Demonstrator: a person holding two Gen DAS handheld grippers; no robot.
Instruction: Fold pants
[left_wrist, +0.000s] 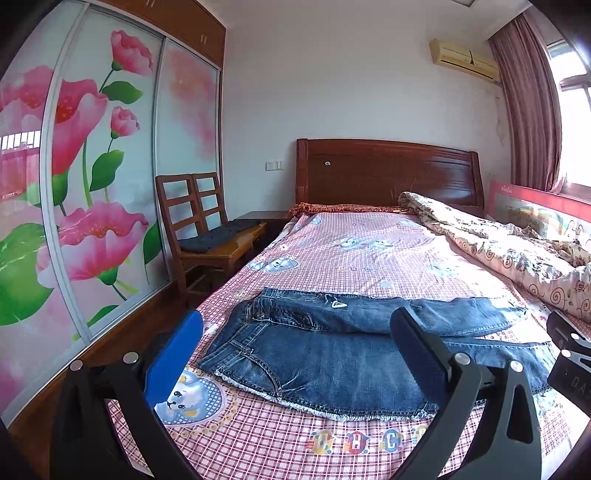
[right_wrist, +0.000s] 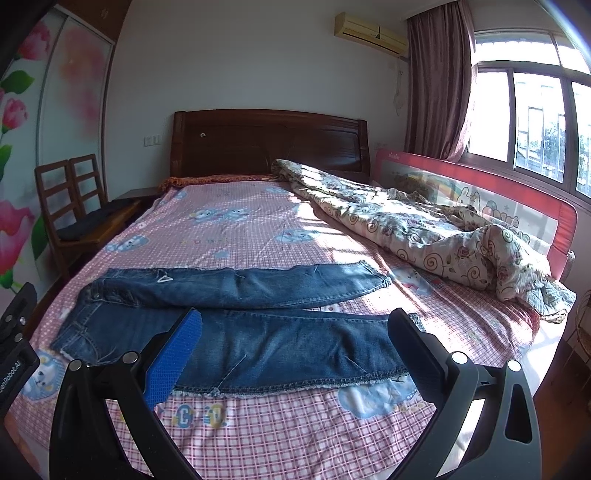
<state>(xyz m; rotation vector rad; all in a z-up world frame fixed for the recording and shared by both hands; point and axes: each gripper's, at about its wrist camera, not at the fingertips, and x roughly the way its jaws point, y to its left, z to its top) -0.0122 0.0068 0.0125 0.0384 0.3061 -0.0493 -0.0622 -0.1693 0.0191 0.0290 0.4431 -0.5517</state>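
Blue denim pants (left_wrist: 332, 354) lie flat across the pink checked bed sheet (left_wrist: 369, 254), waist to the left, both legs spread out to the right. In the right wrist view the pants (right_wrist: 236, 332) show whole, the two legs a little apart at the cuffs. My left gripper (left_wrist: 295, 347) is open and empty, hovering above the waist end near the bed's front edge. My right gripper (right_wrist: 295, 343) is open and empty, hovering above the near leg. Neither touches the pants.
A crumpled floral quilt (right_wrist: 424, 229) lies along the bed's right side beside a red bed rail (right_wrist: 480, 192). Wooden chairs (left_wrist: 207, 221) with dark cloth stand left of the bed by the flowered wardrobe doors (left_wrist: 92, 184). The headboard (right_wrist: 269, 140) is at the far end.
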